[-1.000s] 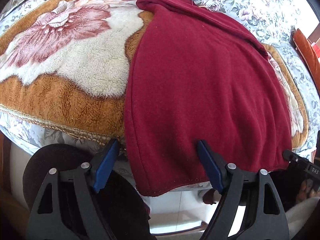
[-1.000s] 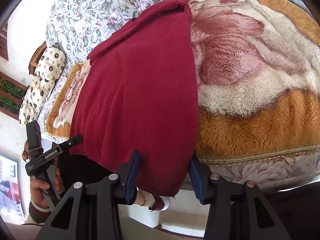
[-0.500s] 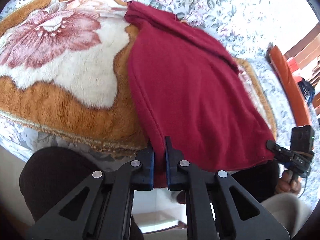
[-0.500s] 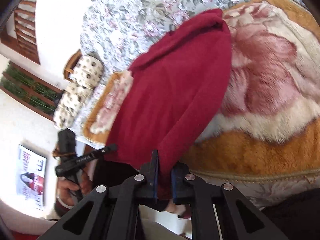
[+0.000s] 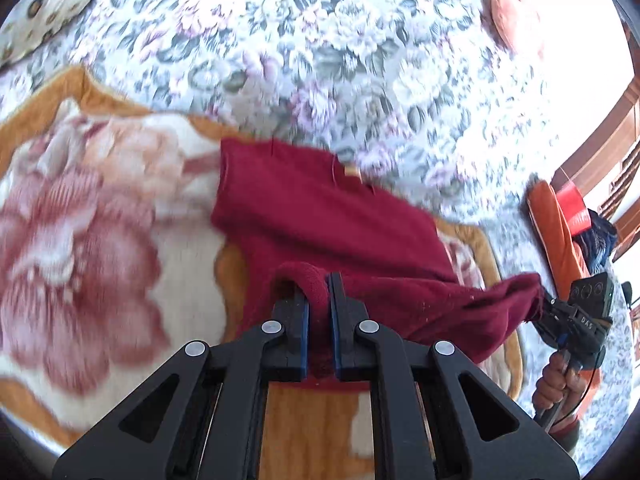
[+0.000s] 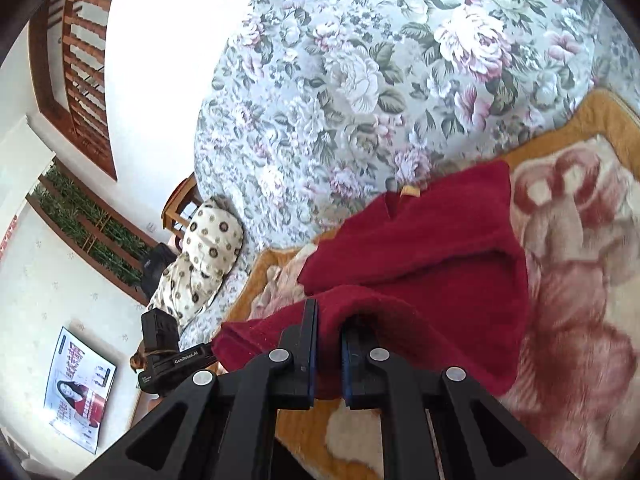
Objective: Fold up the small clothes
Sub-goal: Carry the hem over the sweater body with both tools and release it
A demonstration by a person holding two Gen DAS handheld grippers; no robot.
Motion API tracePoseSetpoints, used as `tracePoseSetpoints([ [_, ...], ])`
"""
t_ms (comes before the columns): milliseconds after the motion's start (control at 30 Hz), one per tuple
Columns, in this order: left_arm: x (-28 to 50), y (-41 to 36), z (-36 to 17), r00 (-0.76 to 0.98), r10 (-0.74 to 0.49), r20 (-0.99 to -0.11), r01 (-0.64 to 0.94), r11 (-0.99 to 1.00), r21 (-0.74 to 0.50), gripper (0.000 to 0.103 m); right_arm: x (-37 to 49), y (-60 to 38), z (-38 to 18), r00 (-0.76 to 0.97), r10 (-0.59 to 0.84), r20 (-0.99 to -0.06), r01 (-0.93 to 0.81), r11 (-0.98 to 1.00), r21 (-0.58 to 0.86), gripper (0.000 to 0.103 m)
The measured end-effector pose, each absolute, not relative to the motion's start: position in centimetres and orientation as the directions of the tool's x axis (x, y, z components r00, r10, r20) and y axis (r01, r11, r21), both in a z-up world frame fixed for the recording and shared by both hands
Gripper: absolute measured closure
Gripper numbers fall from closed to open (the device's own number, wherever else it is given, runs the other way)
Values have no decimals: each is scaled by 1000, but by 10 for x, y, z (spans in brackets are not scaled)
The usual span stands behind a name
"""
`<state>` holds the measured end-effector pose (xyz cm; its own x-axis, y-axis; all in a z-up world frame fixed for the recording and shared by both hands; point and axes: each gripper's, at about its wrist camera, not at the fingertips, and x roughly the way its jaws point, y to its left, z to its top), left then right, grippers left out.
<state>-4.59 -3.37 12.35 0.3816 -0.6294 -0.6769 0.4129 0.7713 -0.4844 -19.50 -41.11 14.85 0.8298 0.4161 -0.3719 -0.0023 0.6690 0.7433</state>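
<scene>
Both grippers hold the hem of the dark red fleece garment.
The left gripper and right gripper are clamped on it; carry both corners forward evenly, keeping the hem taut.

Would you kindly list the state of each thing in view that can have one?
left gripper: shut on the red garment's hem.
right gripper: shut on the same hem.
red garment: near edge lifted off the blanket, far end lying flat.
plush blanket: spread flat on the bed.
floral bedcover: spread out under the blanket.
</scene>
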Motion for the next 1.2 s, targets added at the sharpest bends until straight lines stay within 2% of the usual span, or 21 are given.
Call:
tracePoseSetpoints([
  [167,30,-74,129,431,-569,-700,390,818,-424,96,-117,-453,135,846,356,-397,84,646,759,95],
  [367,109,-112,86,419,-509,-752,298,860,-415,96,-44,-489,88,851,259,-457,221,612,759,95],
  [433,122,-120,69,381,-497,-780,288,865,-411,95,-22,-496,69,786,256,-563,310,625,716,86],
  [467,127,-121,62,358,-480,-801,272,874,-402,95,-18,-497,65,749,248,-614,356,631,690,75],
  [567,136,-111,60,319,-521,-792,240,852,-464,93,-39,-505,79,809,238,-537,308,606,733,71],
  [600,137,-106,64,313,-541,-781,234,841,-489,88,-50,-508,87,830,205,-519,308,607,733,67],
  [700,134,-99,79,315,-565,-763,233,825,-515,79,-73,-511,107,858,154,-489,296,630,718,66],
  [767,126,-97,93,356,-548,-757,256,836,-485,57,-75,-503,116,857,183,-481,246,675,696,66],
  [800,121,-95,102,404,-526,-749,263,851,-455,31,-75,-494,119,849,193,-492,226,709,668,66],
  [833,116,-91,110,451,-519,-726,268,855,-445,21,-70,-487,119,838,194,-510,218,737,639,66],
  [900,110,-84,122,500,-544,-674,280,838,-469,19,-58,-472,117,816,198,-542,203,781,591,66],
  [933,111,-85,123,486,-554,-676,286,832,-476,19,-48,-464,111,802,203,-562,201,794,573,66],
  [1033,113,-97,116,430,-559,-709,305,829,-469,19,-20,-456,94,758,168,-630,254,814,523,66],
  [1133,110,-110,96,398,-529,-749,302,847,-438,19,-2,-466,70,690,43,-722,396,813,426,66],
  [1200,110,-116,75,364,-492,-791,290,867,-406,19,5,-478,52,670,61,-740,424,786,449,69],
])
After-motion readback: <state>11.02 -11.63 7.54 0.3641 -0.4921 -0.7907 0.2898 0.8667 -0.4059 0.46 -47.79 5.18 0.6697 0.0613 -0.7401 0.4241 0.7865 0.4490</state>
